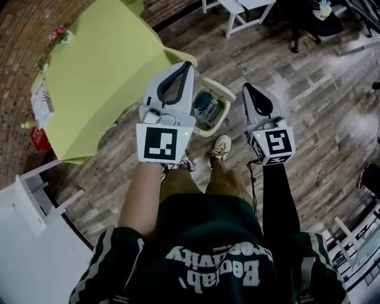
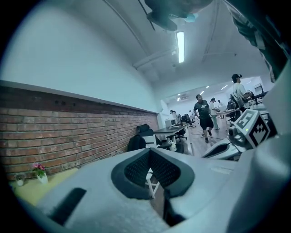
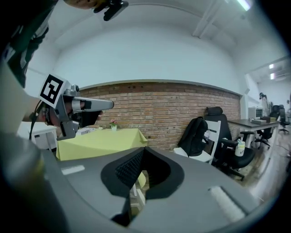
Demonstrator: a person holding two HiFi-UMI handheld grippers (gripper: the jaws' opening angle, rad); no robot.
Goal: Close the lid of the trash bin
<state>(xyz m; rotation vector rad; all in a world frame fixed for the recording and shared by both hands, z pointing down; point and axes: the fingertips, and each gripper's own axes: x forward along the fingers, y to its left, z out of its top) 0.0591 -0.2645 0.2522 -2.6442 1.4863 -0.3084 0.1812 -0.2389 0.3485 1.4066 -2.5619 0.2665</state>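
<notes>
A cream trash bin stands open on the wood floor just ahead of the person's shoes, with blue and white rubbish inside. Its left side is hidden behind my left gripper, and I cannot make out the lid. My left gripper hangs above the bin's left edge with its jaws shut and holding nothing. To the right of the bin, my right gripper is also shut and holding nothing. The left gripper and the right gripper each show tips meeting in their own views, aimed level across the room, with no bin in sight.
A yellow-green table stands to the left of the bin, against a brick wall. White furniture fills the near left corner. A white chair and a black office chair stand beyond. People walk far off.
</notes>
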